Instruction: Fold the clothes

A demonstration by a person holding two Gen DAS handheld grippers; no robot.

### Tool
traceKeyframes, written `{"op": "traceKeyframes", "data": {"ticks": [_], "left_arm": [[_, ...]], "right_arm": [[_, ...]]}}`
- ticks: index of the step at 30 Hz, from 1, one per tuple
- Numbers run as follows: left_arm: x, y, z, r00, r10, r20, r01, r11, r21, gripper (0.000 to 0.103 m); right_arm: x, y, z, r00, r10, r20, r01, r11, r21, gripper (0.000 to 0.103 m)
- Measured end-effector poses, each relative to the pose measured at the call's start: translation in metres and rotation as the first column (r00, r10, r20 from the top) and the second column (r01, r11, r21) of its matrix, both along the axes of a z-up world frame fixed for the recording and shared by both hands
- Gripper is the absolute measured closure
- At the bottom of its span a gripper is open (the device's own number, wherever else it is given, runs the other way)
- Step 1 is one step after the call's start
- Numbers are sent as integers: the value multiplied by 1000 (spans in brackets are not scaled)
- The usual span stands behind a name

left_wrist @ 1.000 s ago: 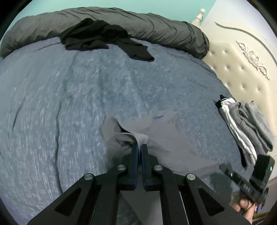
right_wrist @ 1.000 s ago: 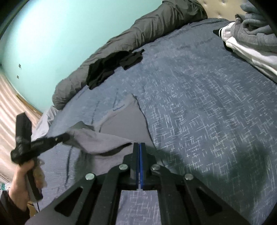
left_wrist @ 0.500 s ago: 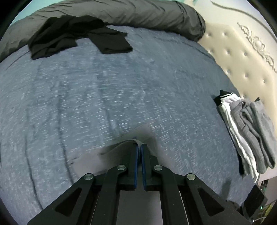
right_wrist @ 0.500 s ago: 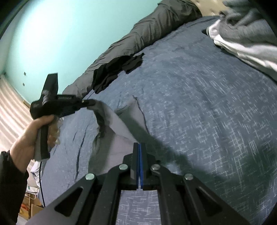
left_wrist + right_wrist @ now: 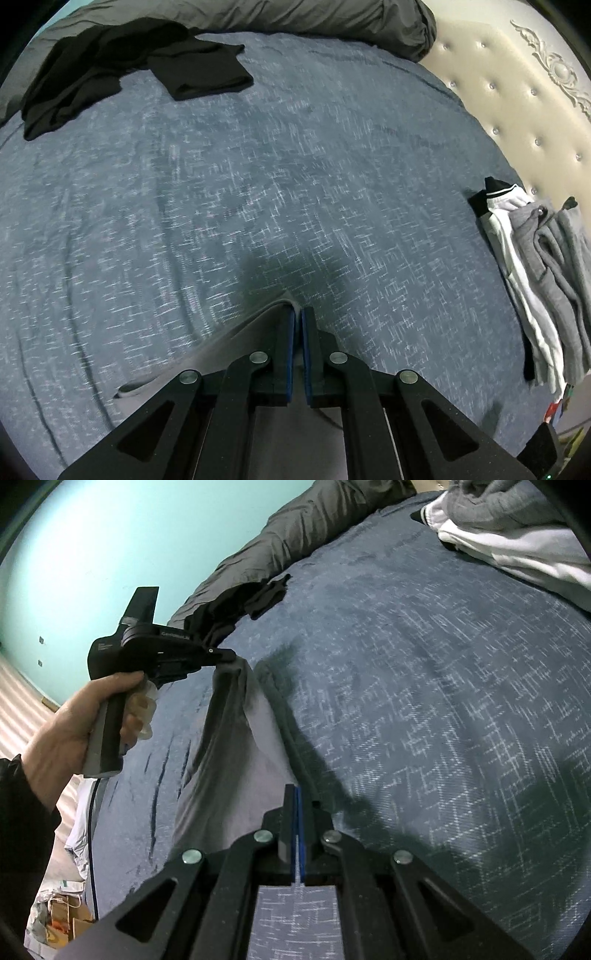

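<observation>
The left gripper point(image 5: 227, 656) holds one edge of the grey garment point(image 5: 236, 753) lifted above the bed point(image 5: 424, 701), probably to carry this edge over for a fold. Its jaws are starting to part, and in the left wrist view the cloth edge point(image 5: 258, 317) sits at their tips, low in the frame's centre. The right gripper point(image 5: 297, 794) has its jaws together on the garment's near edge at lower centre, likely to keep it stretched. Folded clothes point(image 5: 535, 266) wait at the right edge; a black garment point(image 5: 110, 70) lies upper left.
</observation>
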State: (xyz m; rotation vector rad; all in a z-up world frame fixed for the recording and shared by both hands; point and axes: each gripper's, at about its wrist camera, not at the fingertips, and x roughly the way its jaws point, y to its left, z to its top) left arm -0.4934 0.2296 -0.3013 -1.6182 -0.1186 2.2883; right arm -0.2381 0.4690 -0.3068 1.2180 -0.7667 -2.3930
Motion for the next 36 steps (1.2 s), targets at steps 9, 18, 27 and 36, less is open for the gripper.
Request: {"op": "traceKeyframes", "data": {"ticks": [9, 18, 27, 36], "left_arm": [[19, -40, 21, 996, 31, -83, -31, 1000, -1, 61], [77, -118, -3, 989, 112, -96, -112, 994, 5, 59], [79, -136, -23, 987, 139, -77, -137, 990, 39, 59], [72, -134, -32, 985, 154, -75, -150, 987, 53, 93]], "right_arm": [[-4, 1, -7, 1000, -2, 21, 2, 1000, -5, 103], [-4, 9, -8, 999, -24, 29, 25, 999, -21, 103], [-7, 5, -9, 999, -20, 36, 20, 1000, -10, 103], [-9, 7, -12, 999, -28, 44, 29, 1000, -12, 103]]}}
